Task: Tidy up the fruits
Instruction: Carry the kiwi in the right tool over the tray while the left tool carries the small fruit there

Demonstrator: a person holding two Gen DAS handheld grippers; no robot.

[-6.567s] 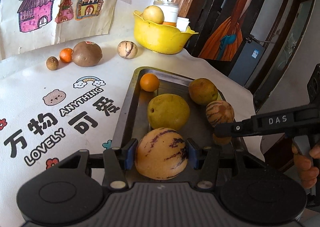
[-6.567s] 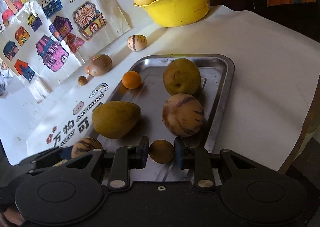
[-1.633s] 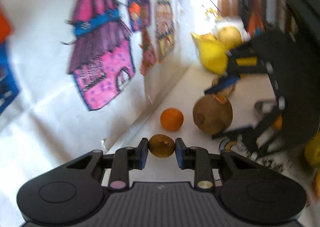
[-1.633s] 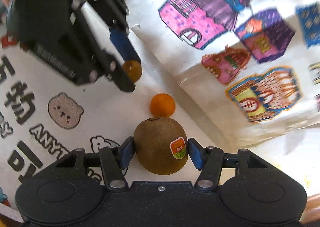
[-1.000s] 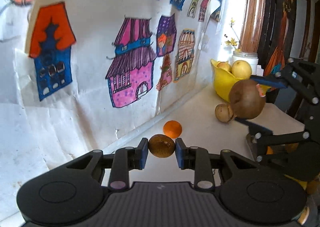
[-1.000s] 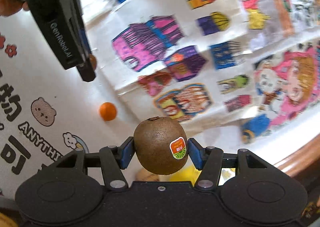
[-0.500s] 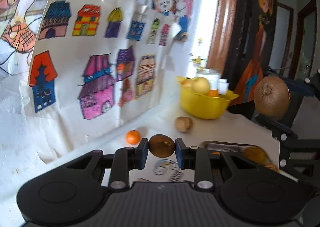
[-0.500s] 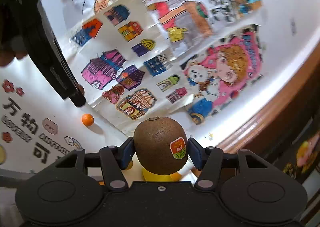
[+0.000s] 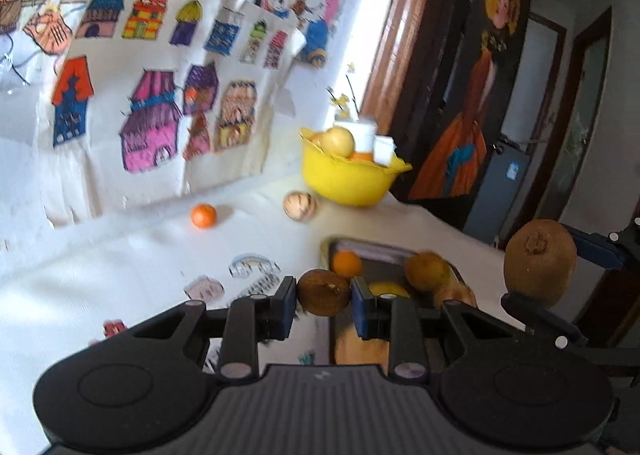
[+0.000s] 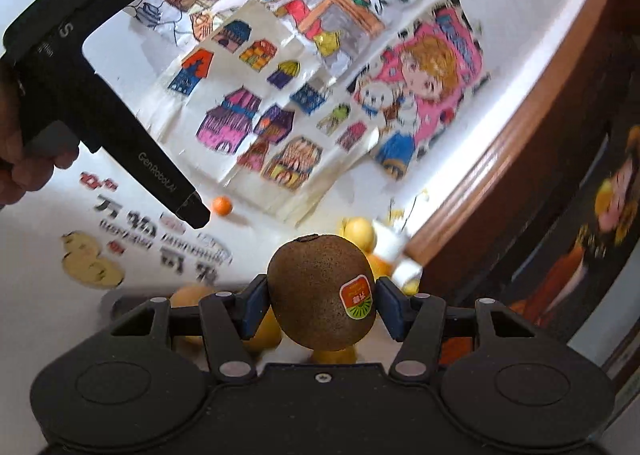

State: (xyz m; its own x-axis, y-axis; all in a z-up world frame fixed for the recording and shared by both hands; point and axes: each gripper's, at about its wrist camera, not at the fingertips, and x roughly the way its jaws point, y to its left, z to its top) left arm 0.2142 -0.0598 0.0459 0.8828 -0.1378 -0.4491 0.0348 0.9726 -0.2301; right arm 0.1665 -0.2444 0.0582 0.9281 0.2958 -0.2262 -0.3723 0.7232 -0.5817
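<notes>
My left gripper [image 9: 324, 293] is shut on a small brown kiwi [image 9: 323, 292], held in the air above the near left corner of the metal tray [image 9: 384, 251]. My right gripper [image 10: 322, 299] is shut on a large brown kiwi [image 10: 316, 287] with a red and green sticker; the same kiwi [image 9: 540, 263] hangs at the right in the left wrist view. The tray holds an orange [image 9: 347, 263], a yellow-green fruit [image 9: 428, 271] and others, partly hidden by my fingers. A small orange [image 9: 203, 215] and a striped melon [image 9: 299, 205] lie on the tablecloth.
A yellow bowl [image 9: 352, 175] with fruit and a white jar stands at the back by the wall. Paper drawings of houses cover the wall on the left. A dark doorway and a poster are on the right. A hand [image 10: 16, 159] grips the left gripper's handle.
Both grippers have swung away from the wall toward the tray, each with its kiwi. The tray and bowl have come further into view.
</notes>
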